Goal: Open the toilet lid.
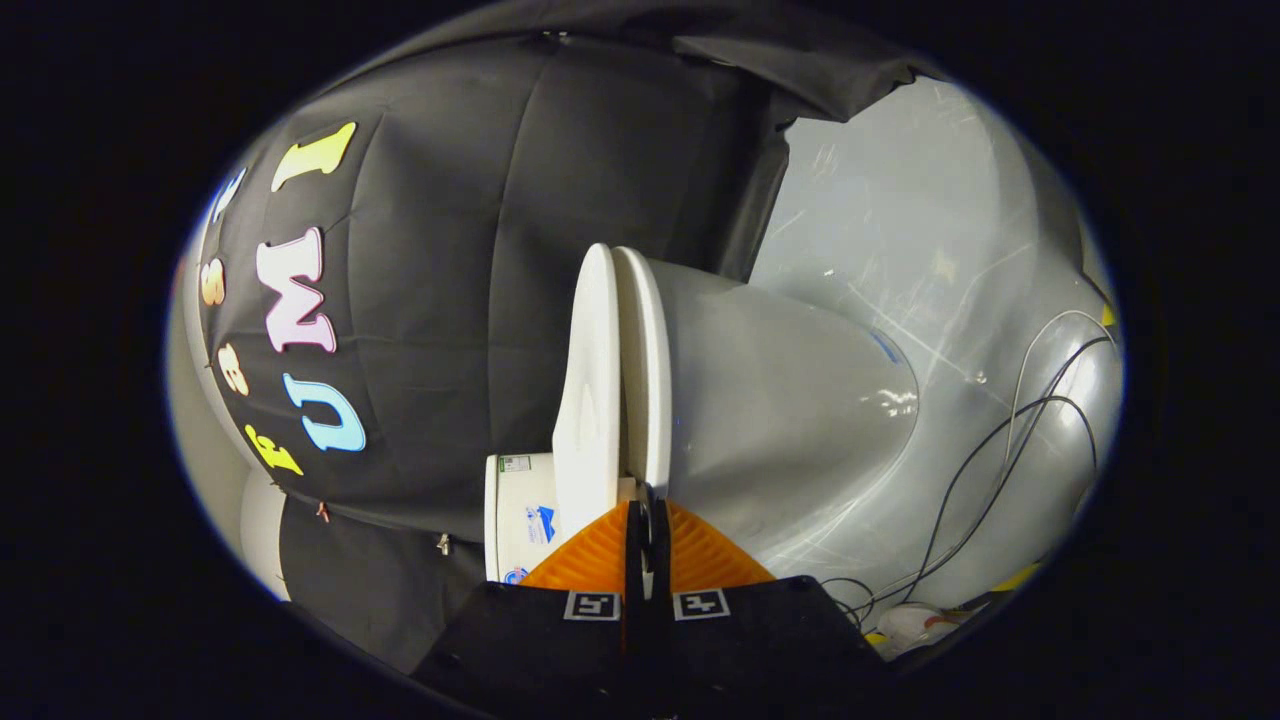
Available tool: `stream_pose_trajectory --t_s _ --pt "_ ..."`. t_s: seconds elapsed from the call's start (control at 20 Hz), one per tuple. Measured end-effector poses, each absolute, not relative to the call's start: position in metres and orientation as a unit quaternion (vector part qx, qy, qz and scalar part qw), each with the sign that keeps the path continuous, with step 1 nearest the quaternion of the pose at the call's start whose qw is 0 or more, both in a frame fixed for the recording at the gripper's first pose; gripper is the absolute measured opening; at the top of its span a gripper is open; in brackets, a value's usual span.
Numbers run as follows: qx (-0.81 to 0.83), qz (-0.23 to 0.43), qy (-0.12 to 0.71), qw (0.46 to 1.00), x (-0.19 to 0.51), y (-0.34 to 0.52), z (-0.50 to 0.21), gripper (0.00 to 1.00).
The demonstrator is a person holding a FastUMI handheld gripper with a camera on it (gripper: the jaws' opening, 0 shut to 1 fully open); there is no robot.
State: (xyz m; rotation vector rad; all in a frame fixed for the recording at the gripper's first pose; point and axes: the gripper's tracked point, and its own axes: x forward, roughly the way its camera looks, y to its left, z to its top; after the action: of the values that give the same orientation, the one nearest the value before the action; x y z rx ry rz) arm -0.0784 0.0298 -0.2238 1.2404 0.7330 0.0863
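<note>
Fingers (647, 520) nearly together at the gap between toilet lid (590, 390) and seat, low in the middle of the frame.

The fingers stand with only a thin slit between them, their tips at the lid's near edge; whether they pinch anything I cannot tell, as the tips hide the contact. The view is rolled sideways, so the lid runs from the tips toward the frame's centre, lying close against the seat (650, 370), with the bowl (790, 410) to the right. The lid looks like stiff, smooth, glossy plastic: probably light but slippery, and hinged at the tank (515, 515) end. Its free rim, opposite the hinge, seems the best hold. Cables (1000, 450) trail over the grey floor (900, 200) at right.
</note>
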Motion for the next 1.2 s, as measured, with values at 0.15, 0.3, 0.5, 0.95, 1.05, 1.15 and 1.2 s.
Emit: stream_pose_trajectory --t_s 0.15,0.3,0.5,0.95,1.05,1.15,1.2 --pt "0.561 0.020 0.338 0.756 -0.078 0.031 -0.220 0.05" --pt "0.545 0.016 0.336 0.768 -0.077 0.034 -0.215 0.05" --pt "0.538 0.017 0.328 0.776 -0.075 0.037 -0.198 0.05" --pt "0.522 0.030 0.312 0.794 -0.072 0.048 -0.164 0.05" --pt "0.519 0.031 0.309 0.796 -0.071 0.052 -0.160 0.05" --pt "0.508 0.034 0.306 0.804 -0.071 0.055 -0.152 0.05" --pt "0.504 0.037 0.303 0.808 -0.070 0.057 -0.146 0.05"
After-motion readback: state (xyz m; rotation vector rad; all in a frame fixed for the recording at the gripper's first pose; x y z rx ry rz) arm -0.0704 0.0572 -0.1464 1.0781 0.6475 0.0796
